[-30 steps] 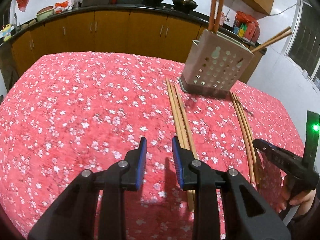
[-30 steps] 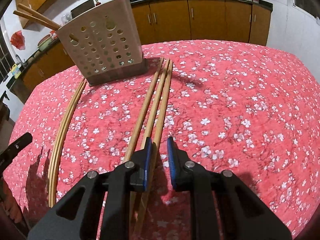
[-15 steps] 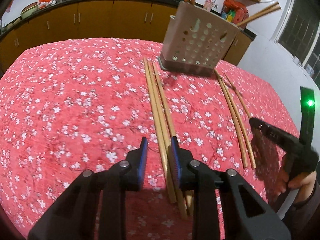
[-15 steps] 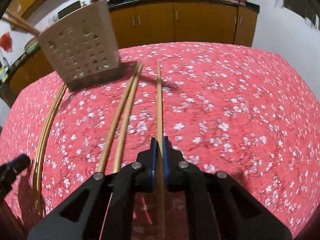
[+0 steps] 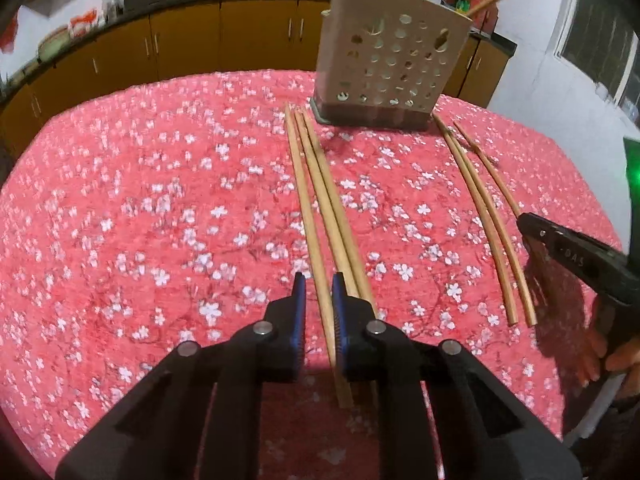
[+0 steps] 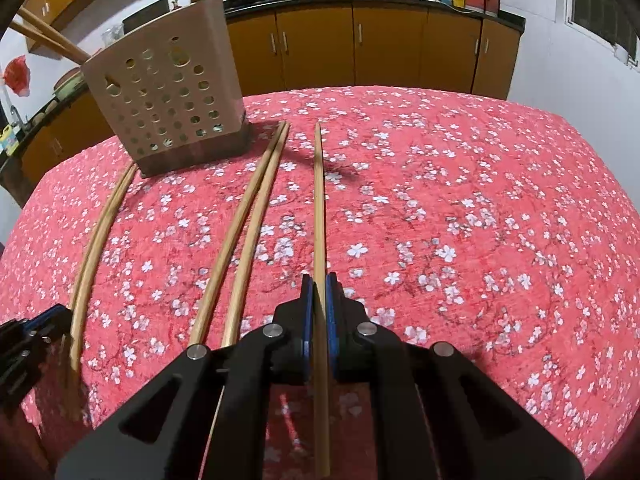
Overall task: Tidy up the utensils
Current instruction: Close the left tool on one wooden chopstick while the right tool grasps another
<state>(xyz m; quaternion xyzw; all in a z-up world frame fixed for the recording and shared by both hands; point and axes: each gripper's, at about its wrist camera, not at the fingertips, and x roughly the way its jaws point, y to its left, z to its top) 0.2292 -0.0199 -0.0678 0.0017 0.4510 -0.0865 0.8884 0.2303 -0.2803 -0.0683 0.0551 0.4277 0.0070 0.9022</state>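
A beige perforated utensil holder [image 5: 390, 68] stands at the far side of the red floral tablecloth, with chopsticks sticking out of it; it also shows in the right wrist view [image 6: 168, 92]. My left gripper [image 5: 319, 292] is open, its jaws either side of the leftmost of three wooden chopsticks [image 5: 308, 196] lying on the cloth. My right gripper [image 6: 319, 292] is shut on one wooden chopstick [image 6: 319, 200] and holds it pointing forward. Two chopsticks [image 6: 244, 232] lie left of it, and a thinner pair [image 6: 100, 232] lies farther left.
The red floral tablecloth [image 5: 140, 200] covers the table. Thinner chopsticks [image 5: 484, 216] lie right of the holder in the left wrist view. Orange kitchen cabinets [image 6: 392, 48] with pans and bottles on the counter run behind the table.
My left gripper has moved right over the three chopsticks and now straddles the leftmost one. My right gripper has shut on one chopstick and lifted it away from the other two.
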